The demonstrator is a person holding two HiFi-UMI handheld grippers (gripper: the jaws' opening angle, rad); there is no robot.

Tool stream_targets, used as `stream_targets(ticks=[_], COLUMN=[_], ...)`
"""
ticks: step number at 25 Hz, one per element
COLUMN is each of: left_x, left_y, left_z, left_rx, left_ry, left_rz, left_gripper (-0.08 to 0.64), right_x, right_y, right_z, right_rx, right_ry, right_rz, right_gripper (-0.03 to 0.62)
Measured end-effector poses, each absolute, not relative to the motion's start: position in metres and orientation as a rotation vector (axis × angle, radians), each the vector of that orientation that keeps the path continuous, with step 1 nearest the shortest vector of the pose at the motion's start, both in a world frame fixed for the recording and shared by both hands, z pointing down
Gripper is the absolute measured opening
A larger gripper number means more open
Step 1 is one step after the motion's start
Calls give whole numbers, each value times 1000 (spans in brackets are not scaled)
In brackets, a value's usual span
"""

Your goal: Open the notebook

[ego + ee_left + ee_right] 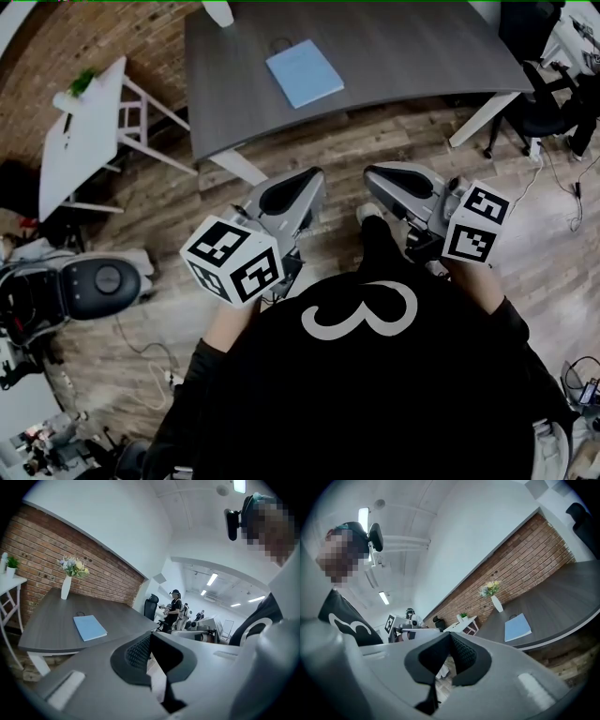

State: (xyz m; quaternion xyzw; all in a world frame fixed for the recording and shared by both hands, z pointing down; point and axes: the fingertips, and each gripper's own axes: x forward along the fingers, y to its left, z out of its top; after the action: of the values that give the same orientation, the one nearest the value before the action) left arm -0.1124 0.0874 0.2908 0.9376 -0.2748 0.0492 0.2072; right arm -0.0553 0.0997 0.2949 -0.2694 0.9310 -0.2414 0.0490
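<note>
A closed light blue notebook (305,72) lies flat on the dark grey table (403,47), with a small black loop at its far edge. It also shows in the left gripper view as the notebook (90,627) and in the right gripper view as the notebook (517,627). My left gripper (314,178) and right gripper (372,175) are held side by side close to my body, over the wooden floor and short of the table's near edge. The left gripper (150,634) is shut and holds nothing. The right gripper (451,634) has its tips together and is empty too.
A white vase of flowers (66,587) stands at the table's far end. A white side table (80,131) with a small plant (82,82) stands to the left. Office chairs (539,103) are at the right, a grey machine (94,286) and cables on the floor at left. People stand in the background (174,606).
</note>
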Motion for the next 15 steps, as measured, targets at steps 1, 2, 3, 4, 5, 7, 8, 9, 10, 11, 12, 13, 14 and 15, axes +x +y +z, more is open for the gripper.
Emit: stream_targets(ticks=[1, 2, 3, 4, 5, 7, 8, 9, 10, 11, 12, 13, 14, 15], left_x=[-109, -107, -104, -102, -100, -94, -91, -87, -83, -78, -74, -71, -68, -65], left_y=[80, 73, 65, 57, 48, 28, 17, 5, -7, -18, -30, -41, -52, -64], left_z=[292, 293, 295, 296, 298, 301, 302, 302, 302, 303, 303, 305, 306, 309], left_rx=[2609, 2605, 2598, 2590, 2581, 2565, 2558, 2552, 2546, 2540, 2533, 2527, 2520, 2512], left_ry=[-768, -772, -776, -782, -789, -804, -811, -817, -822, -827, -834, -843, -853, -863], left_rz=[142, 147, 152, 157, 162, 171, 173, 172, 172, 173, 178, 183, 185, 186], left_gripper=[12, 12, 12, 12, 12, 12, 12, 12, 12, 12, 12, 12, 12, 12], right_x=[-52, -49, -46, -44, -41, -35, -31, -27, -22, -17, -13, -9, -6, -2], right_y=[92, 83, 75, 66, 56, 34, 22, 10, -3, -17, -30, -42, -54, -67], right_z=[296, 297, 298, 300, 301, 304, 304, 304, 304, 303, 304, 305, 306, 307], right_rx=[-821, -819, -816, -811, -805, -792, -787, -782, -778, -773, -767, -760, -753, -747], right_ry=[2831, 2825, 2820, 2816, 2815, 2817, 2820, 2822, 2823, 2825, 2826, 2828, 2830, 2833], right_rz=[-741, -749, -759, -770, -781, -801, -809, -815, -820, -826, -833, -842, -851, -861], right_gripper=[0, 0, 0, 0, 0, 0, 0, 0, 0, 0, 0, 0, 0, 0])
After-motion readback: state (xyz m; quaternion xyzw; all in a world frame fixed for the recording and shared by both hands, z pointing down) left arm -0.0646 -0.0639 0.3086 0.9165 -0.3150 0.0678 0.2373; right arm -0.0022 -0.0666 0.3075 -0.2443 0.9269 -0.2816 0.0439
